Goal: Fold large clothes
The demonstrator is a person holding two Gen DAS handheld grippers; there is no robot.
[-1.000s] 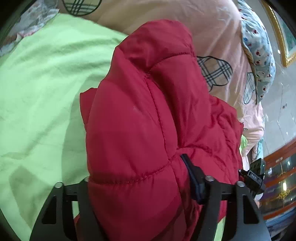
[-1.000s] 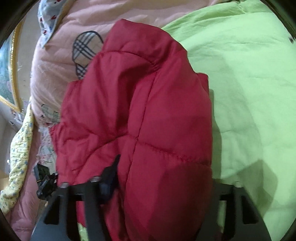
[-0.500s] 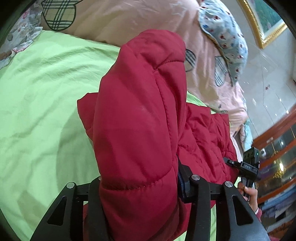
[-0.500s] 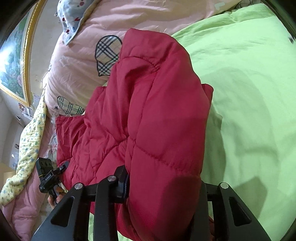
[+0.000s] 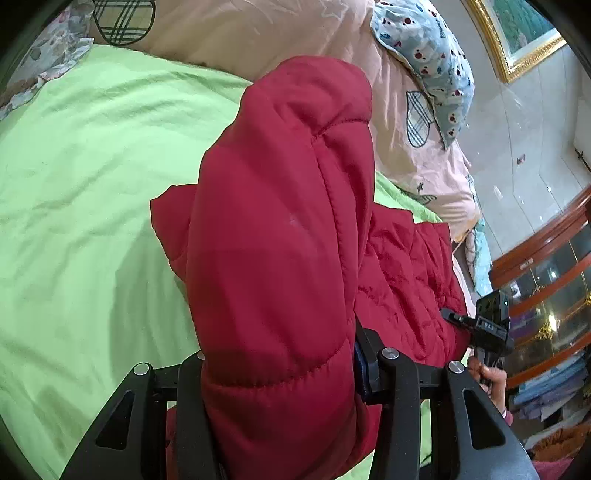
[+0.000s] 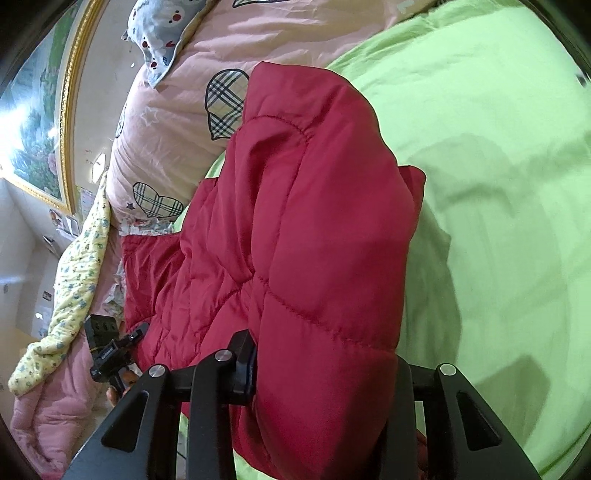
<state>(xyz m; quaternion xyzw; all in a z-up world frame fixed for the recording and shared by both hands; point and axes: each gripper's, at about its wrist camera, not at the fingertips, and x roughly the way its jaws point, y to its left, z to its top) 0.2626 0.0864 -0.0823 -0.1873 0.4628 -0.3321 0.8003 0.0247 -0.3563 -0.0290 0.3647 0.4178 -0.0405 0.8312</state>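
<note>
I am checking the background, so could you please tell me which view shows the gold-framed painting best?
The right wrist view: the gold-framed painting runs down its left edge with the landscape visible. The left wrist view catches only a corner at top right.

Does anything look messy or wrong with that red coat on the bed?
Nothing looks torn or spilled. The red jacket is simply mid-fold: the left gripper and right gripper each clamp a puffy bunch, so it bulges up unevenly, while the rest lies rumpled on the green sheet.
</note>
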